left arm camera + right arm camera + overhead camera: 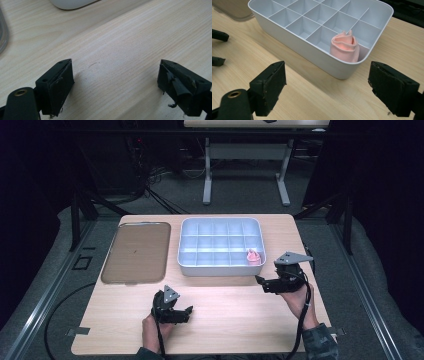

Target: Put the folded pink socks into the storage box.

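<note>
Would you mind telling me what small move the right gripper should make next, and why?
Probably ease the right gripper forward and up over the white divided tray, toward the pink rolled cloth in its near corner compartment. Its jaws stand open and empty just short of the tray's wall, so the cloth looks closest to hand.

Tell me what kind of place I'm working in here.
Likely a lab or recording workspace: a light wooden table with a white compartmented plastic tray, dark curtained surroundings, loose floor cables, and a second adjustable desk behind.
</note>
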A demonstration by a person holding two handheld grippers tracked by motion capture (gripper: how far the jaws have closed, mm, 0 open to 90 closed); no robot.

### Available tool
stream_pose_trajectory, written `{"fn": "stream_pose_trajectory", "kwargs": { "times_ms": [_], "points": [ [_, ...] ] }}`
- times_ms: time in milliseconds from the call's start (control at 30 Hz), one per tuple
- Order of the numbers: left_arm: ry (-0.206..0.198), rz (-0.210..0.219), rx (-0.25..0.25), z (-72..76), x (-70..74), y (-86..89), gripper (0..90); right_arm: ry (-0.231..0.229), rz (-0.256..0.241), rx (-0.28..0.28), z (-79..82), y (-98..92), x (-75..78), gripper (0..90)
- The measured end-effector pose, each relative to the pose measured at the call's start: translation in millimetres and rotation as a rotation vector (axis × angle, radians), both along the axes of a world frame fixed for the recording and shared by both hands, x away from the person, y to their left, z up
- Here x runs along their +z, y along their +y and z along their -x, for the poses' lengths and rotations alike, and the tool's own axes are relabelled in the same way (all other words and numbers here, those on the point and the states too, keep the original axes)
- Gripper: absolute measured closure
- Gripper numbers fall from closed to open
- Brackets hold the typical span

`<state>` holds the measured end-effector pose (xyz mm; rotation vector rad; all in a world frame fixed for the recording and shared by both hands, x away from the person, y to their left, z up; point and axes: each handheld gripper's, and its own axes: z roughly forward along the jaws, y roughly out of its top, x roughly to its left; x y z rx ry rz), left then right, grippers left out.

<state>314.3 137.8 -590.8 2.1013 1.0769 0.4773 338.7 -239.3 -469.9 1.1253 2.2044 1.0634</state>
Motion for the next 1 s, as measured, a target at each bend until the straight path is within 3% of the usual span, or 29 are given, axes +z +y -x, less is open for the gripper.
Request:
{"fn": "stream_pose_trajectory", "kwargs": {
  "times_ms": [233, 433, 833, 1000],
  "points": [
    [0.000, -0.002, 0.001, 0.1, 0.1, 0.0, 13.1, -0.008, 0.031, -0.013, 20.8, -10.0, -8.5, 8.6],
    [0.000, -0.001, 0.001, 0.1, 0.0, -0.1, 13.1, 0.002, 0.027, -0.054, 37.4, -26.0, -24.1, 8.1],
    [0.000, -0.001, 0.001, 0.1, 0.0, -0.1, 13.2, 0.067, 0.005, -0.164, 61.5, -56.1, -81.1, 5.6],
    [-0.001, -0.001, 0.001, 0.1, 0.0, -0.1, 13.1, 0.101, 0.025, -0.185, 66.0, -62.3, -101.6, 6.0]
  ]
}}
